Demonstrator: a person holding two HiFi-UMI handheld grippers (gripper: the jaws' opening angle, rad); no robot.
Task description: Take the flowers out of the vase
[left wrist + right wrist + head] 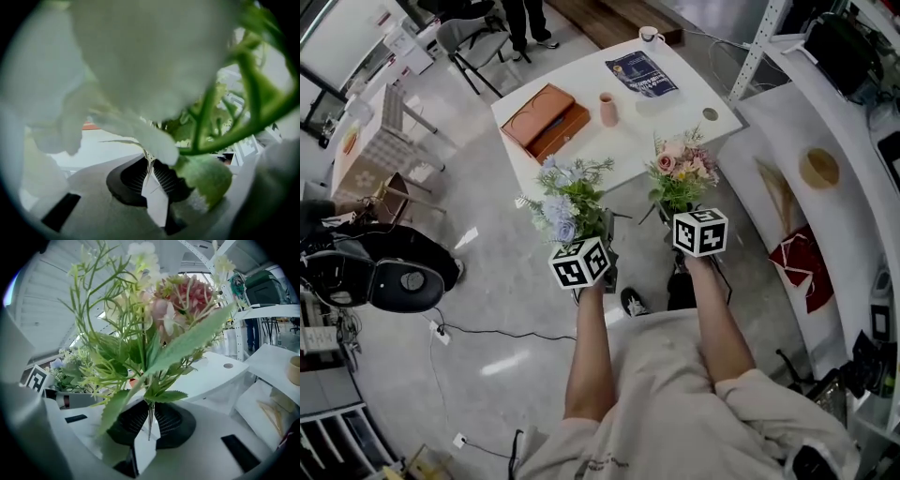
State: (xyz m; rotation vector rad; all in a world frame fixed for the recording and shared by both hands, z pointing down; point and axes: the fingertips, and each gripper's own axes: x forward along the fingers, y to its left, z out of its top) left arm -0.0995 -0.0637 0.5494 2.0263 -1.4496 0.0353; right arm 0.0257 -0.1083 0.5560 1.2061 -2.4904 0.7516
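Two bunches of flowers are out of the vase, one in each gripper. My left gripper (pixel 584 234) is shut on the thin stem of the blue and lavender bunch (pixel 566 201); in the left gripper view its pale petals (pixel 140 56) blur most of the picture and the stem sits pinched between the dark pads (pixel 165 178). My right gripper (pixel 682 212) is shut on the stem of the pink bunch (pixel 680 172), which stands upright in the right gripper view (pixel 176 298) above the jaws (pixel 149 414). The small pink vase (pixel 608 110) stands on the white table (pixel 628 141), beyond both grippers.
On the table lie a brown box (pixel 546 120), a dark blue book (pixel 641 73) and a cup (pixel 649 35). A curved white counter (pixel 825 122) with a round bowl (pixel 818 168) runs along the right. A black office chair (pixel 389 272) stands at the left; cables trail across the floor.
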